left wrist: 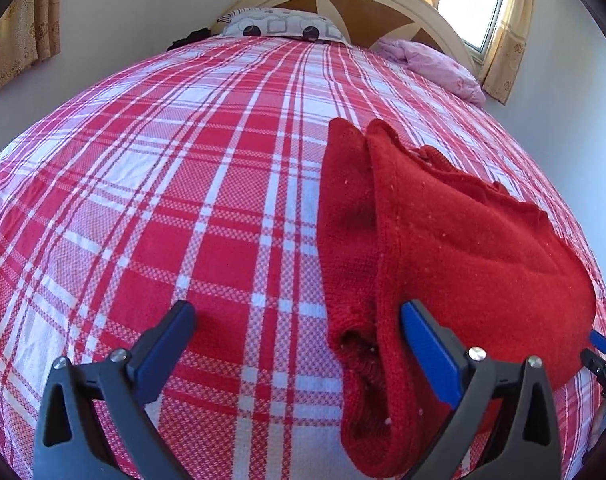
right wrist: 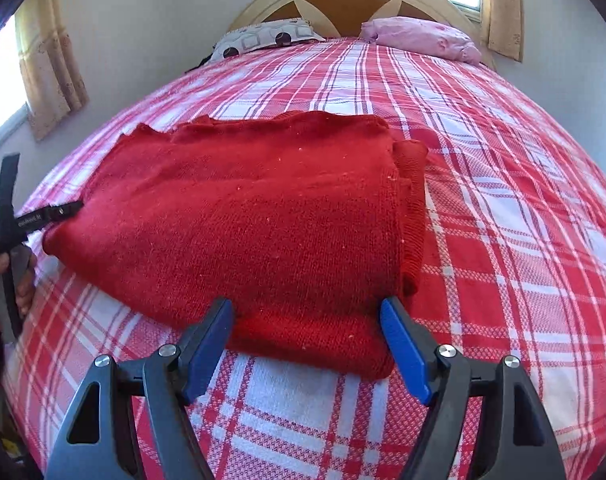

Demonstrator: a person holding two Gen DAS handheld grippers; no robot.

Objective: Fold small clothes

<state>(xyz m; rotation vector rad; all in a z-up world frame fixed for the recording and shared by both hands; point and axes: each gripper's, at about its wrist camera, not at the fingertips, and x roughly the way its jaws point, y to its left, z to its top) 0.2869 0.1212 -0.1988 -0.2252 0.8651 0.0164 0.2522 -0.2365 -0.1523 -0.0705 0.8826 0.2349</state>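
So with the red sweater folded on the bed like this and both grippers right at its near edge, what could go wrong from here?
1. The red sweater is a loose folded stack; the right gripper, open around its near corner, might pinch only the top layer and undo the fold.
2. A sleeve sticks out along one side, so it may slip free when lifted.
3. The left gripper, open beside that edge, could snag the plaid bedspread too.

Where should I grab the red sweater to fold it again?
Take the sweater by its near folded edge, coming in from the foot of the bed. That edge is thick and sits raised off the sheet, right between the right gripper fingers.
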